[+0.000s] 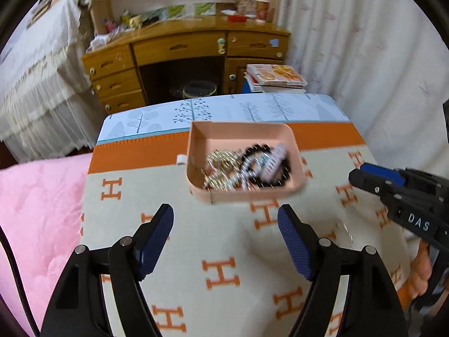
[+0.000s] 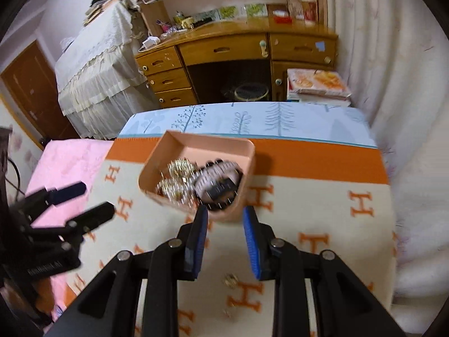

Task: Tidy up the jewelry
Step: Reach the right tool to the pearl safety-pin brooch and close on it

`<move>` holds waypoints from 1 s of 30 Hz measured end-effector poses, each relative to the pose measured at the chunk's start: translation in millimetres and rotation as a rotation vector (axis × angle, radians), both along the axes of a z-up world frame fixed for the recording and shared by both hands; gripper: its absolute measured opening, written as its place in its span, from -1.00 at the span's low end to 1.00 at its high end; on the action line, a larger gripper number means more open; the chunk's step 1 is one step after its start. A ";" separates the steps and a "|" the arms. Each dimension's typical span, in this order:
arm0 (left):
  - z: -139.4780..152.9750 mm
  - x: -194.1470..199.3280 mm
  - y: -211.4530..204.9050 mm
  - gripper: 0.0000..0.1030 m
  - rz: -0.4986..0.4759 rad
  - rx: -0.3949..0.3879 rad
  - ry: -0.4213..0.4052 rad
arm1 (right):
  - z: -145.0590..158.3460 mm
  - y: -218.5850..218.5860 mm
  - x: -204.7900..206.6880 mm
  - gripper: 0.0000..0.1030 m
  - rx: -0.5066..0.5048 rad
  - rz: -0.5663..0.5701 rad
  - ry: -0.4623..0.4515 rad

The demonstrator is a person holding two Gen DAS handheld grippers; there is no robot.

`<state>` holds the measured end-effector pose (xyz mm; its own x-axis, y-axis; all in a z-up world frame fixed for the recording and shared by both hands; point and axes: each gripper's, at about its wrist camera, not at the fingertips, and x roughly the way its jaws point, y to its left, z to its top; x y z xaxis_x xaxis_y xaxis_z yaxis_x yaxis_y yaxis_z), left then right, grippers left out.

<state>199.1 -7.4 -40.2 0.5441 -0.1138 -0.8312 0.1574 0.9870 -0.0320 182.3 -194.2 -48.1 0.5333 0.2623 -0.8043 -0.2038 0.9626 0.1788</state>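
Observation:
A pink tray (image 1: 291,140) sits on the H-patterned blanket and holds gold and silver jewelry (image 1: 221,168), a black bead bracelet (image 1: 283,174) and a pale hair clip (image 1: 273,161). My left gripper (image 1: 226,219) is open and empty, just short of the tray's near edge. My right gripper (image 2: 225,216) is open and empty, its fingertips at the tray's near wall (image 2: 227,214). A small gold piece (image 2: 230,280) lies on the blanket between the right fingers, nearer the camera. The right gripper also shows in the left wrist view (image 1: 364,175), and the left gripper in the right wrist view (image 2: 92,199).
The blanket (image 1: 219,252) covers a table with a blue tree-print cloth (image 1: 252,109) at its far end. A pink quilt (image 1: 36,210) lies to the left. A wooden desk (image 1: 182,53), a stack of books (image 1: 275,78) and white curtains (image 1: 364,56) stand beyond.

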 end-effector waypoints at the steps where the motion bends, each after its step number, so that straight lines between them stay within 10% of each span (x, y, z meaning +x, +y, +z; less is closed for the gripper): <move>1: -0.5 -10.4 -3.5 0.46 -0.011 0.004 -0.008 | -1.3 -6.4 -11.0 -0.48 0.009 0.000 -0.010; 14: -29.4 -92.4 -42.9 0.47 -0.027 -0.044 -0.044 | -10.9 -56.5 -104.8 -0.48 -0.054 -0.065 -0.168; 30: -63.6 -80.1 -65.6 0.48 -0.022 -0.014 0.066 | -74.2 -84.2 -75.7 -0.48 0.027 -0.041 0.109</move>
<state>119.1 -73.0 -103.8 0.4851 -0.1373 -0.8636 0.1760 0.9827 -0.0574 106.6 -278.3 -122.3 0.4536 0.2645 -0.8510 -0.1426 0.9642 0.2237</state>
